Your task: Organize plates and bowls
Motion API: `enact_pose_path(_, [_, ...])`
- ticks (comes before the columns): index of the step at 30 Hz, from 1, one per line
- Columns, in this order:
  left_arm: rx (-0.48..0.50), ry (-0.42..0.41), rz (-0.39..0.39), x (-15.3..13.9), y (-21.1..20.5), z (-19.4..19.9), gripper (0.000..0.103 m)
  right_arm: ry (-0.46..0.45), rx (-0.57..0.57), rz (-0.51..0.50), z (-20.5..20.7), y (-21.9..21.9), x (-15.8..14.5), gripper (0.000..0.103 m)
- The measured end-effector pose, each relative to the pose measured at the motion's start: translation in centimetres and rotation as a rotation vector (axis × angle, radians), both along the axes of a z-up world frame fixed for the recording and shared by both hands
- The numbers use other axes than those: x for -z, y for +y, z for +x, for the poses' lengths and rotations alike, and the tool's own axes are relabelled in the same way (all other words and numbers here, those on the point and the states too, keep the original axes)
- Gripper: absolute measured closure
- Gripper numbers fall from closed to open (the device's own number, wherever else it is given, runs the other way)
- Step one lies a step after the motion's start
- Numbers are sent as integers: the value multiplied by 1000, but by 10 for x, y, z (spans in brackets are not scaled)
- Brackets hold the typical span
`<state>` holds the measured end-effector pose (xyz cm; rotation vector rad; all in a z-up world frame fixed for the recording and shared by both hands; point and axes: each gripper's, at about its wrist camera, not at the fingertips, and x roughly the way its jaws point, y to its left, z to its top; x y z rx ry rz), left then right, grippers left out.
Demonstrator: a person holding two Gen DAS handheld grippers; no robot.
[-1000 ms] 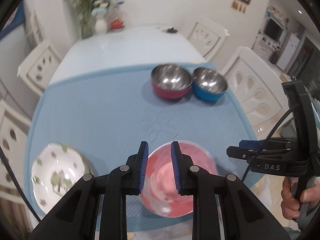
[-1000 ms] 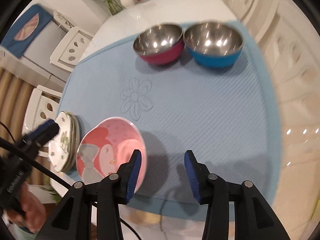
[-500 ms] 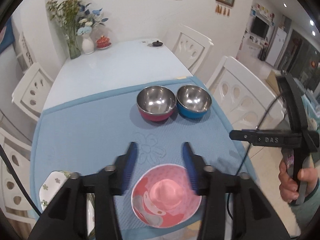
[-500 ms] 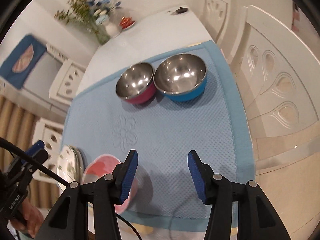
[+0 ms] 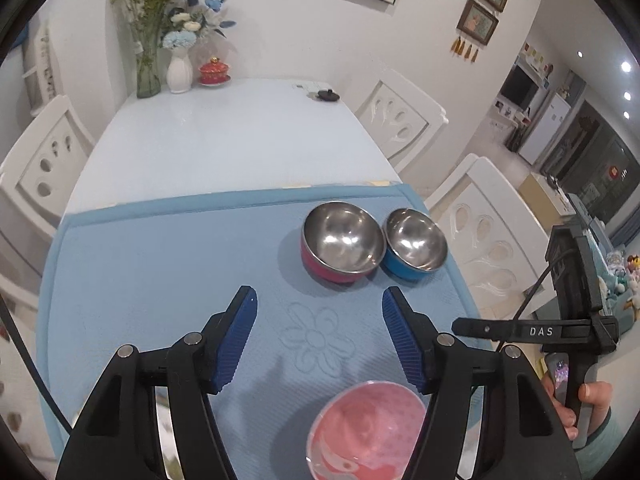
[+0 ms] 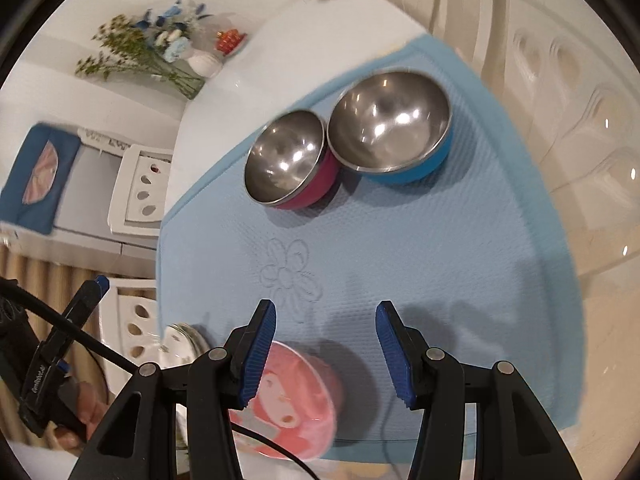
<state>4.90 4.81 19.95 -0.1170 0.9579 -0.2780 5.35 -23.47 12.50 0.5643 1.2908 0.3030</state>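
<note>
A pink cartoon bowl (image 5: 366, 428) sits on the blue mat (image 5: 160, 272) at the near edge; it also shows in the right wrist view (image 6: 292, 404). A red steel bowl (image 5: 340, 242) and a blue steel bowl (image 5: 416, 244) stand side by side, touching, at the mat's far right; both show in the right wrist view (image 6: 286, 168) (image 6: 390, 124). My left gripper (image 5: 318, 340) is open and empty, above the mat behind the pink bowl. My right gripper (image 6: 326, 354) is open and empty, just right of the pink bowl. A floral plate stack (image 6: 182, 340) lies at the mat's left corner.
White chairs (image 5: 400, 120) line both sides of the table. Flower vases (image 5: 178, 68) and a red lidded cup (image 5: 214, 70) stand at the far end, with a small dark lid (image 5: 326, 96) nearby. The right gripper's handle and hand (image 5: 576, 332) hang off the right edge.
My left gripper has opened wide and lifted back from the pink bowl, which now rests on the mat. My right gripper has also risen and tilted; the steel bowls have not moved.
</note>
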Motion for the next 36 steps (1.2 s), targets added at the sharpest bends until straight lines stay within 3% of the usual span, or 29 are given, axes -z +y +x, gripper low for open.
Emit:
enact_pose_path(4, [34, 49, 4, 18, 4, 33, 40, 80, 29, -20, 15, 15, 5, 53])
enact_pose_path(10, [130, 132, 41, 53, 3, 96, 40, 89, 27, -32, 47, 39, 8, 53])
enact_pose_path(16, [147, 191, -25, 83, 0, 141, 40, 81, 92, -53, 74, 47, 28, 53])
enact_pose_path(26, [178, 271, -89, 134, -18, 183, 42, 81, 143, -81, 100, 56, 55, 53])
enact_pose_path(36, [197, 292, -100, 153, -33, 201, 52, 117, 188, -55, 118, 44, 79, 53])
